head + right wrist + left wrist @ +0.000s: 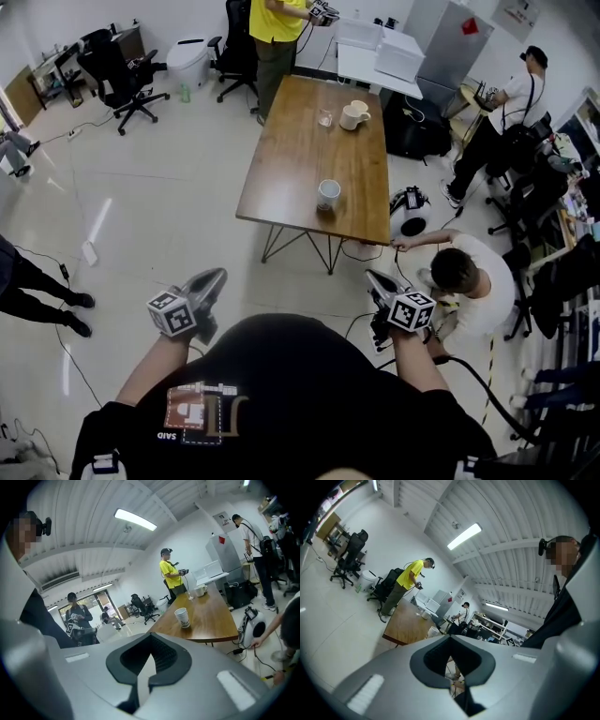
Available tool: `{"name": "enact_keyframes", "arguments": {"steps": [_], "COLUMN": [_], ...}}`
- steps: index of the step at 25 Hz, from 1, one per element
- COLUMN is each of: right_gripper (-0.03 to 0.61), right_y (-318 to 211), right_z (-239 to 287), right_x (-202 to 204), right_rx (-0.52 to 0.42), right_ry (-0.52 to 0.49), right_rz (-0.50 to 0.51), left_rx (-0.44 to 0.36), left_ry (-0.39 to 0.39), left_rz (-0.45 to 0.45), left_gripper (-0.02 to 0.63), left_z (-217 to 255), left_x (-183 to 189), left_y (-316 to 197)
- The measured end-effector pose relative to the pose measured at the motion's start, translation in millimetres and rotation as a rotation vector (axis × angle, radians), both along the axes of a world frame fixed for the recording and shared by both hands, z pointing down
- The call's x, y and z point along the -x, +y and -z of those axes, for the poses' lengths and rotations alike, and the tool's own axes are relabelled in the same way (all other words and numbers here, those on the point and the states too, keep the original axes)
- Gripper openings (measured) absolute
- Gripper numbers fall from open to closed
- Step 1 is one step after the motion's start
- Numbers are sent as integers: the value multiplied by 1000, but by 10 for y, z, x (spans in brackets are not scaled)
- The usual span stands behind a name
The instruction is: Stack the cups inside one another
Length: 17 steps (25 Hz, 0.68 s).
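Note:
A white paper cup (328, 194) stands near the front end of the long wooden table (300, 178); the right gripper view shows it too (182, 618). At the far end of the table a white cup (353, 114) stands beside a small clear cup (324, 117). My left gripper (211, 279) and right gripper (379, 281) are close to my body, well short of the table. Both are shut with nothing between the jaws, as the left gripper view (451, 679) and the right gripper view (143, 677) show.
A person crouches on the floor (461, 278) by the table's front right corner, next to a round white device (409, 214) and cables. A person in yellow (272, 37) stands at the far end. Office chairs (122, 75) stand at the left, and a white table with boxes (380, 52) behind.

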State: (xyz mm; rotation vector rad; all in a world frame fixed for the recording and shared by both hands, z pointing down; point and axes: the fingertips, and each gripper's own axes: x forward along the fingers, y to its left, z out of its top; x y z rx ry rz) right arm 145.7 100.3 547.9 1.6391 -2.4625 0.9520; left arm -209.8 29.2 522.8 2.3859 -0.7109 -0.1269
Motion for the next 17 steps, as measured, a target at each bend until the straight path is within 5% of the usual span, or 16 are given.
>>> {"name": "enact_keyframes", "arguments": {"steps": [17], "right_gripper": [11], "right_y": [51], "right_z": [7], "right_x": [-120], "right_rx": [2], "right_ry": [6], "right_rz": [-13], "left_rx": [-4], "left_ry": [14], "left_rz": [10], "left_gripper": [-5], "left_z": [-3], "left_x": [-70], "left_y": [-35]}}
